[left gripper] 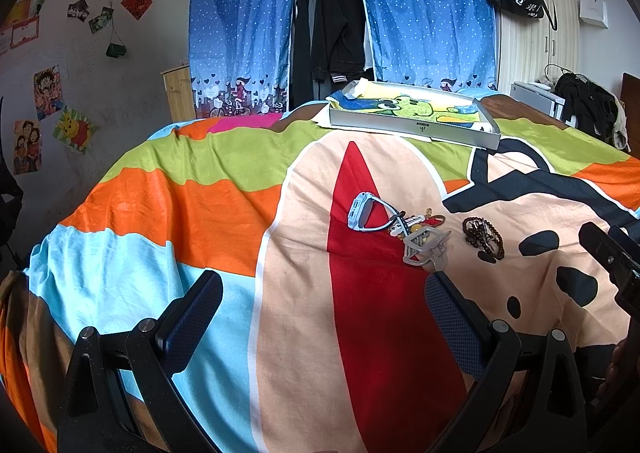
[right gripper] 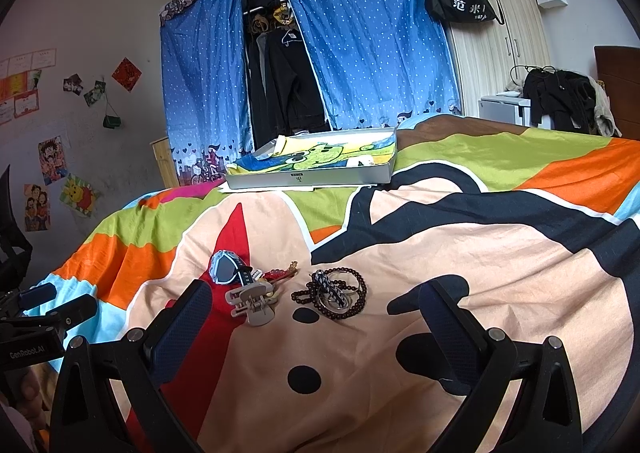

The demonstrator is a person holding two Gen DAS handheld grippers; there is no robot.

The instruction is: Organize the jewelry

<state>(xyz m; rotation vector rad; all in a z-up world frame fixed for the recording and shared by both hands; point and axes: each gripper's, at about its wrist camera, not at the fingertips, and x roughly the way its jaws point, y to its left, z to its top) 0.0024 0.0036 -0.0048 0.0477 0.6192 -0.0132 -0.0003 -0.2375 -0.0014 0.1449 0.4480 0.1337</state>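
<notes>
On the colourful bedspread lies a small heap of jewelry: a grey watch (left gripper: 366,212) (right gripper: 224,267), a beige hair claw clip (left gripper: 425,247) (right gripper: 253,300), a red cord bracelet (right gripper: 282,274) and a dark bead bracelet (left gripper: 484,237) (right gripper: 334,295) tangled with metal rings. A shallow grey box (left gripper: 416,128) (right gripper: 312,177) lined with a cartoon cloth sits farther back. My left gripper (left gripper: 324,293) is open, hovering short of the heap with nothing between its fingers. My right gripper (right gripper: 324,307) is open too, just before the beads. The left gripper (right gripper: 52,309) also shows at the right wrist view's left edge.
The bed's left edge (left gripper: 52,253) drops to the floor by a poster-covered wall. Blue curtains (left gripper: 240,21) with hanging clothes stand behind the bed. A chair piled with dark clothes (right gripper: 560,97) is at the far right. A hand (right gripper: 24,393) grips the left tool.
</notes>
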